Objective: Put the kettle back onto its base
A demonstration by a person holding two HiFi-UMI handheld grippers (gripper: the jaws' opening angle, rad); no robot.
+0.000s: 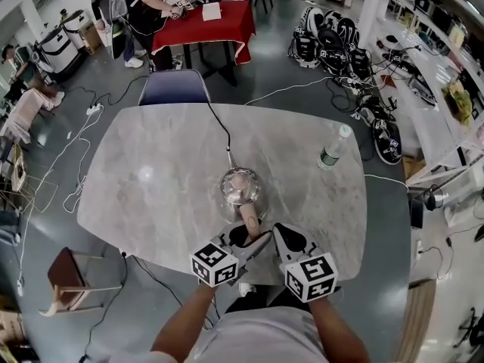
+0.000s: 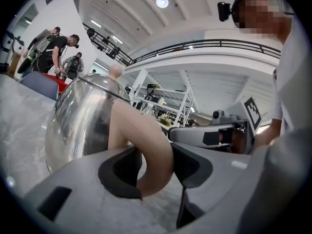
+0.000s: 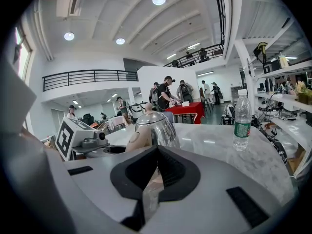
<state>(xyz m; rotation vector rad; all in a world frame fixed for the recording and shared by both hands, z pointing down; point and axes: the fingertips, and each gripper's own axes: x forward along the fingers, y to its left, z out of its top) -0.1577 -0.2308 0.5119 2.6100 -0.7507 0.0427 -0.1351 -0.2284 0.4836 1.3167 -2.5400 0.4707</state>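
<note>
A shiny steel kettle with a beige knob and handle stands on the marble table, at the end of a black cord. Any base under it is hidden. My left gripper is shut on the handle, which loops between its black pads beside the kettle body. Just right of it, my right gripper is shut with nothing in it. From the right gripper view the kettle stands a little beyond the closed jaw tips.
A water bottle stands near the table's right edge. A blue chair is at the far side, a wooden stool at the near left. People stand at a red table farther back.
</note>
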